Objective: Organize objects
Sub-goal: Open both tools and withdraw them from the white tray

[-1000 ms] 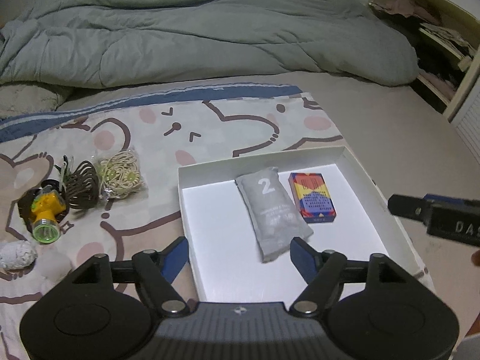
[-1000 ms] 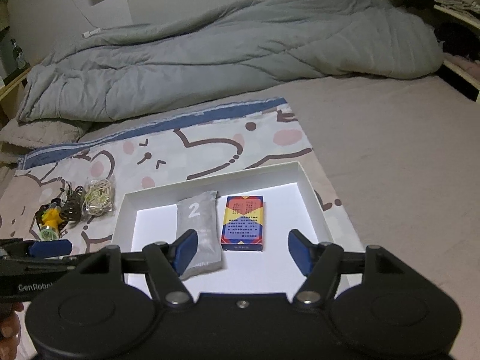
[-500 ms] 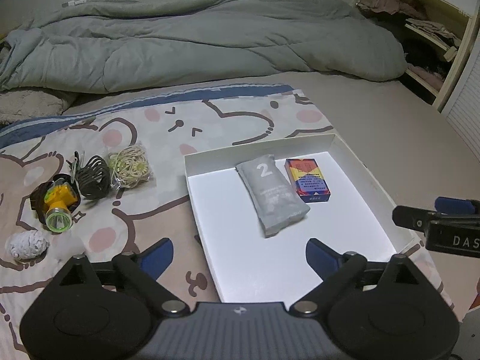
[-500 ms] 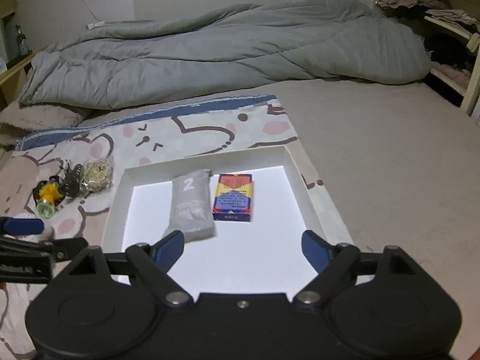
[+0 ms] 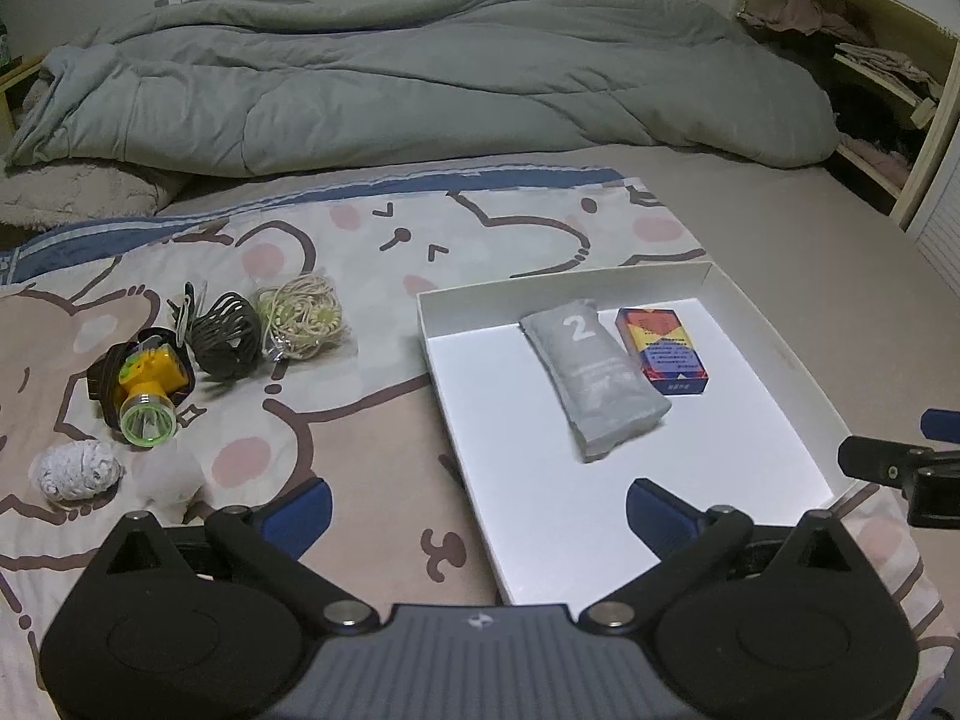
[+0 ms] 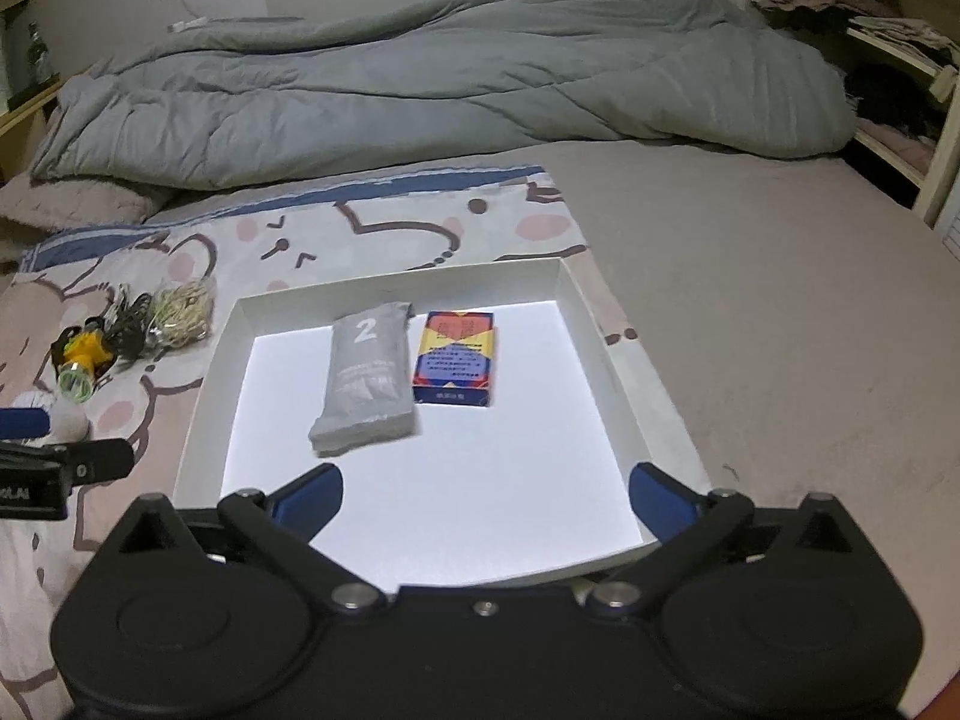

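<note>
Print on the colourful box [image 6: 454, 358] too small to read, white tray [image 5: 774, 354] near corner hidden behind the left tongs [image 5: 477, 513], right tongs [image 5: 900, 471] cut off at the frame edge — shelf clutter [image 6: 888, 30] dim, indistinct.

One readable number, on the grey pouch

The grey pouch [image 5: 593, 377] lying in the white tray [image 5: 774, 354] carries a large white "2" near its far end; the smaller lines printed below it are too blurred to read. The colourful box [image 6: 454, 358] just beside it bears several lines of print, none legible in either view.
</note>
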Available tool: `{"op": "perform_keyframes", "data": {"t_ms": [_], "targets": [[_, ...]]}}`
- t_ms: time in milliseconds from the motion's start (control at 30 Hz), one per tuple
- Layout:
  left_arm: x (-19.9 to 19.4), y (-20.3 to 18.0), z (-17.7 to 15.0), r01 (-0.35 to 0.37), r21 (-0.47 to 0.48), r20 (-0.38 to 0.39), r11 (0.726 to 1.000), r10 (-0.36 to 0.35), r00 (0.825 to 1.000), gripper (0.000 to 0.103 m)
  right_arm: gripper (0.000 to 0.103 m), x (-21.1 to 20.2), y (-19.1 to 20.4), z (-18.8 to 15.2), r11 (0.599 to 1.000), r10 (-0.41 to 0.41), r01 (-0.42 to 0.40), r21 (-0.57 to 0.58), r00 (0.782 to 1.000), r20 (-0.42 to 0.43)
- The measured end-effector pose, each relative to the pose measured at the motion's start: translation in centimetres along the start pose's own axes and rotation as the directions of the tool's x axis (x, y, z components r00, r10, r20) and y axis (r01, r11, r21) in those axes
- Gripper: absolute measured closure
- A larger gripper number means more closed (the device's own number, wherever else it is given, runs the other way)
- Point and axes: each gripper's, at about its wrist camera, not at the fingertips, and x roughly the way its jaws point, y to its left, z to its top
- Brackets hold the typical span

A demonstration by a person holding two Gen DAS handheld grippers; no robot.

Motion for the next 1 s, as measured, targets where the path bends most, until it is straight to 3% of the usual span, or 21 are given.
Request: {"op": "perform_keyframes", "data": {"t_ms": [533, 1000], "targets": [[-0.9, 3.0, -0.2, -0.02, -0.028, 0.014, 0.999, 0.021, 1.0, 0.0, 0.0, 0.7, 1.6, 0.6, 0.999, 0.02, -0.021, 0.035, 1.0, 0.01], [-3.2, 9.2, -0.5, -0.097, -0.077, 0.041, 0.992, 0.101, 0.994, 0.0, 0.0, 1.5, 7.6, 2.7, 0.995, 0.099, -0.1, 0.005, 0.994, 0.039]]}}
